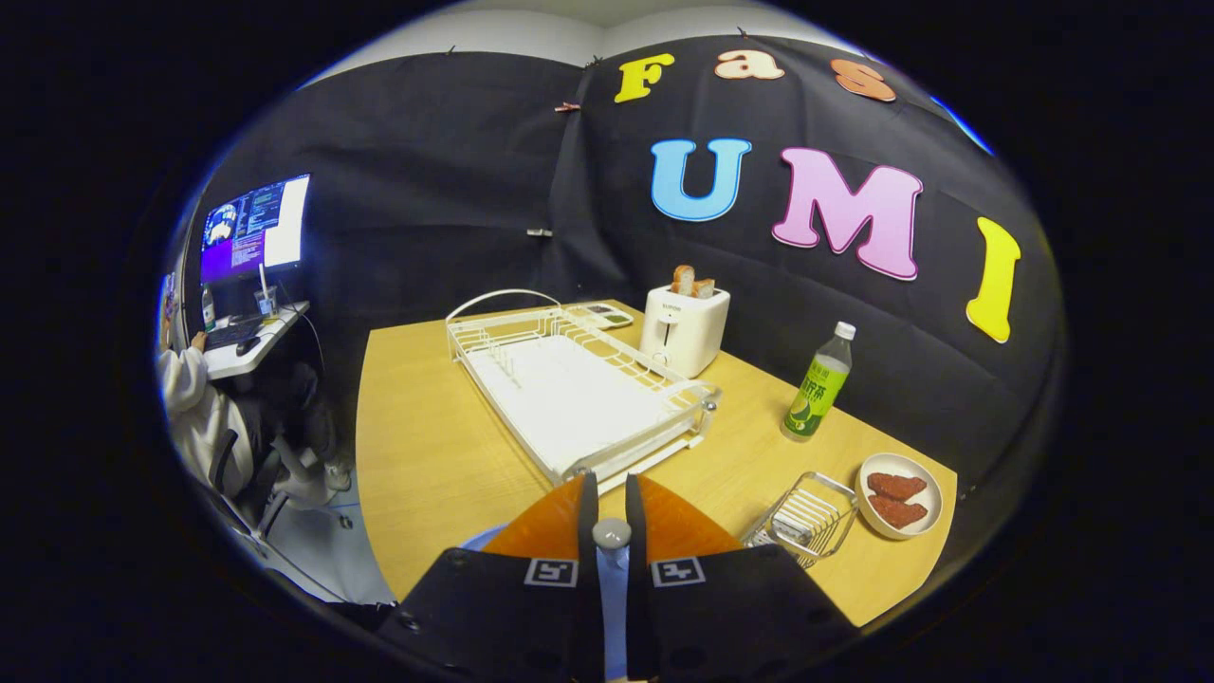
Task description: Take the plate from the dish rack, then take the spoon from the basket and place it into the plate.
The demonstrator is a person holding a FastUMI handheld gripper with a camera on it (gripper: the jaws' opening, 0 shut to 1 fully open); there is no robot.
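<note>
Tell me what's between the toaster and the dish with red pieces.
Gripper view: a green bottle stands on the table between the toaster and that dish. The gripper is well short of them, fingers clamped on a grey handle tip.

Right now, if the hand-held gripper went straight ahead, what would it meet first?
Probably the white wire dish rack, at its near end, though depth is unclear. The hand-held gripper pinches a grey-tipped blue piece.
</note>
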